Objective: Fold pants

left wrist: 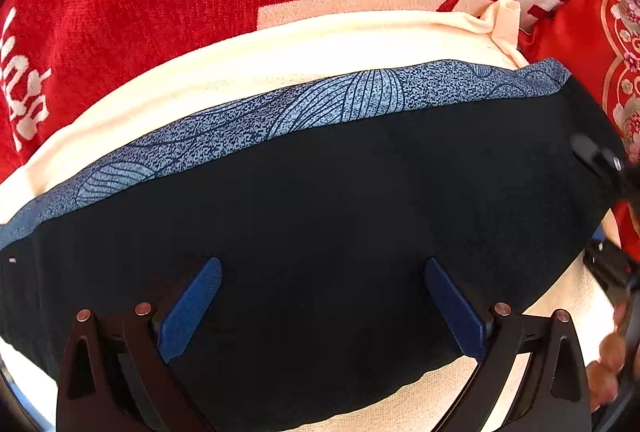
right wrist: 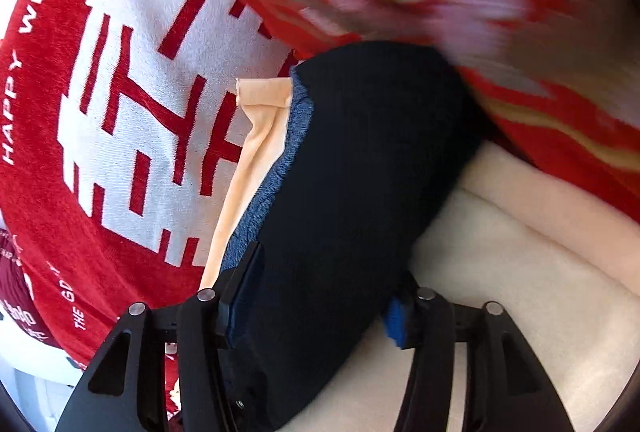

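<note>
While the left gripper [left wrist: 322,306] hangs over the folded dark pants [left wrist: 320,232], its jaws stand wide, gripping nothing; the patterned waistband [left wrist: 280,112] runs from 9 to 2 o'clock over a cream blanket [left wrist: 240,68].

From the right wrist, the right gripper [right wrist: 320,306] straddles the pants [right wrist: 360,172] (pads half apart; grip uncertain), red towel [right wrist: 132,92] at 9 o'clock.

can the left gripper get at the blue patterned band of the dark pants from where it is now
Probably yes. The left gripper hangs open over the dark pants, and the blue patterned band lies uncovered just ahead of its fingers, nothing lying across the cloth between.
</note>
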Tool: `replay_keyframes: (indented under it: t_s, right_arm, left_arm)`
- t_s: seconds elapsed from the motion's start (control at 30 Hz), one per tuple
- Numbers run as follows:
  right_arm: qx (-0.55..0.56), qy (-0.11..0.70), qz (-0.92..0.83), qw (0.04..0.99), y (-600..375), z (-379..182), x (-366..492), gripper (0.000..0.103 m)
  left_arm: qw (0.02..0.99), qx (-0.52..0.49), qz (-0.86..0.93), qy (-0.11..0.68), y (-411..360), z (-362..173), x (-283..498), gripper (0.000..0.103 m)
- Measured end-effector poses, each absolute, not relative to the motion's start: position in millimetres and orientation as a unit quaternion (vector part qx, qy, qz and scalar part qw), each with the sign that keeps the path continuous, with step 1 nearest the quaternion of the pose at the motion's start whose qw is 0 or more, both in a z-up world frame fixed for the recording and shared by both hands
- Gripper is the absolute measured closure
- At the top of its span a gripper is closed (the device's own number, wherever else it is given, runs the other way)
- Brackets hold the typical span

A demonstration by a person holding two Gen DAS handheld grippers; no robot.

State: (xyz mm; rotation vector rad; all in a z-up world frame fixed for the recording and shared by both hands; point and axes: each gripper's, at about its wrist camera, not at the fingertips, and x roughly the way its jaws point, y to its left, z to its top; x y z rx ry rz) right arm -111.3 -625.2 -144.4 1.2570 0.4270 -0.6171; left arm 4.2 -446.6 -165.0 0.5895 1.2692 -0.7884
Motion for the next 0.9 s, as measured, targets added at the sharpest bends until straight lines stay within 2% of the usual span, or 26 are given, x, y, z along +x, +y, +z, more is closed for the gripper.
replay_keyframes:
  t_s: [0.03, 0.07, 0.1, 0.13, 0.2, 0.3, 0.4, 0.5, 0.9]
  right_arm:
    - [0.575, 0.209, -0.29, 0.736, -628, -142, -108, 0.067]
    - [0.574, 0.223, -0.296, 0.73, -631, -140, -107, 0.08]
    - [0.57, 0.228, -0.292, 0.733, -634, -136, -108, 0.086]
    - [0.565, 0.233, -0.285, 0.739, -634, -132, -108, 0.087]
    - [0.529, 0.253, -0.276, 0.762, -629, -118, -105, 0.087]
    - [0.487, 0.266, -0.258, 0.791, -620, -95, -100, 0.087]
    - [0.441, 0.281, -0.245, 0.816, -609, -75, -92, 0.088]
    - [0.402, 0.301, -0.235, 0.832, -594, -64, -80, 0.088]
    - [0.307, 0.324, -0.231, 0.864, -541, -24, -50, 0.088]
  left_arm:
    - [0.691, 0.265, -0.353, 0.572, -448, -164, 5, 0.001]
    - [0.69, 0.265, -0.351, 0.575, -449, -163, 7, 0.001]
    - [0.692, 0.262, -0.348, 0.575, -449, -159, 9, 0.007]
    - [0.695, 0.257, -0.349, 0.574, -448, -154, 12, 0.02]
    - [0.694, 0.24, -0.361, 0.575, -449, -145, 14, 0.025]
    - [0.697, 0.227, -0.378, 0.566, -451, -138, 10, 0.025]
    - [0.689, 0.226, -0.374, 0.579, -458, -153, 4, 0.025]
    - [0.712, 0.262, -0.389, 0.523, -465, -159, -14, 0.025]
    - [0.692, 0.236, -0.432, 0.528, -447, -156, 9, 0.024]
